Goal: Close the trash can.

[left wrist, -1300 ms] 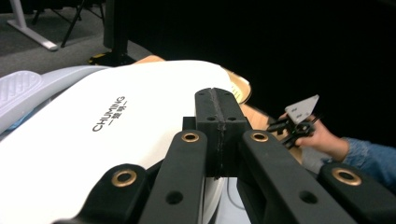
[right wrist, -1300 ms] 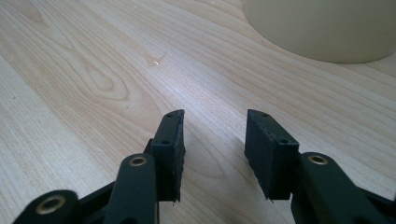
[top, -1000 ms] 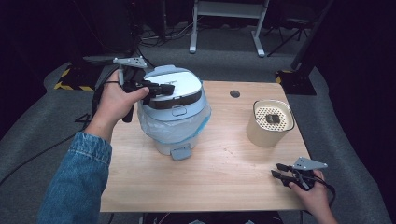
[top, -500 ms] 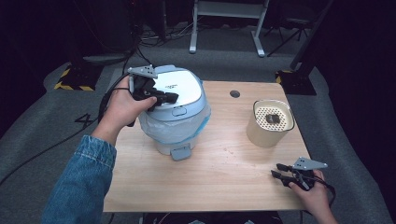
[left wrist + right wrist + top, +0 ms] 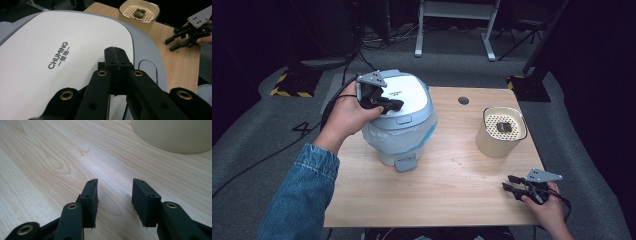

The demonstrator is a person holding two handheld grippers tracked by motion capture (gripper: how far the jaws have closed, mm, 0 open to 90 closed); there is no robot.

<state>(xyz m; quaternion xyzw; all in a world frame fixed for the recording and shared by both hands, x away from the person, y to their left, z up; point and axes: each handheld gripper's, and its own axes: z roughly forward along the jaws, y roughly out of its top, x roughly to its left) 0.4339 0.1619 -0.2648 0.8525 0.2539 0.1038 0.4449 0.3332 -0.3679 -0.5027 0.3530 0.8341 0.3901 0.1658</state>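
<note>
- One white rice cooker (image 5: 401, 117) stood left of centre in the high view, on the wooden table (image 5: 447, 195), its lower body wrapped in clear plastic film.
- It looked bulky and fairly heavy; the glossy lid seemed slippery, so a pinch on top would likely slide. The lid release button (image 5: 147, 68) or the front latch tab (image 5: 405, 163) seemed the better place to press or take hold.
- Left gripper (image 5: 388, 104) lay over the lid, jaws pressed together, holding nothing.
- Right gripper (image 5: 511, 184) rested at the lower right, jaws parted and empty, near the cream pot (image 5: 503, 131) with its perforated insert.
- Compared with half a second earlier, the left gripper had shifted rightward across the lid toward the button; the right gripper had not moved.
</note>
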